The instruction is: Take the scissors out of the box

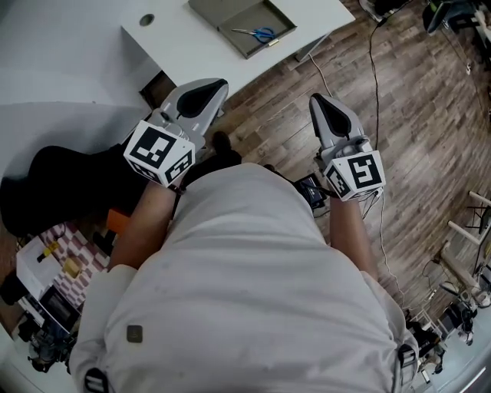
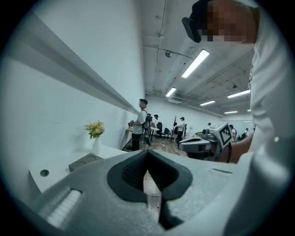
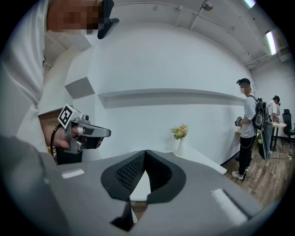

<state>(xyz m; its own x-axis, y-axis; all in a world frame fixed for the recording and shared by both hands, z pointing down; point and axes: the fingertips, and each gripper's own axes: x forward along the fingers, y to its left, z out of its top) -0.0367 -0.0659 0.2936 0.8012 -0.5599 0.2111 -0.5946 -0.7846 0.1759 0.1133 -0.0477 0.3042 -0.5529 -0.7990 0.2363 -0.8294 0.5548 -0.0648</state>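
Note:
Blue-handled scissors (image 1: 259, 33) lie inside an open grey box (image 1: 219, 11) on the white table (image 1: 184, 46) at the top of the head view. Both grippers are held in front of the person's body, well short of the table and over the wooden floor. The left gripper (image 1: 222, 83) points toward the table's near edge and is shut on nothing. To its right, the right gripper (image 1: 314, 98) is also shut and empty. In the left gripper view the jaws (image 2: 147, 153) meet at their tips, and the box (image 2: 85, 162) shows low on the table. The right gripper's jaws (image 3: 145, 153) also touch.
A vase of flowers (image 2: 95, 137) stands on the table beyond the box. A black cable (image 1: 374, 69) runs over the floor at right. A dark chair (image 1: 54, 184) and clutter sit at lower left. Several people (image 3: 249, 129) stand far off in the room.

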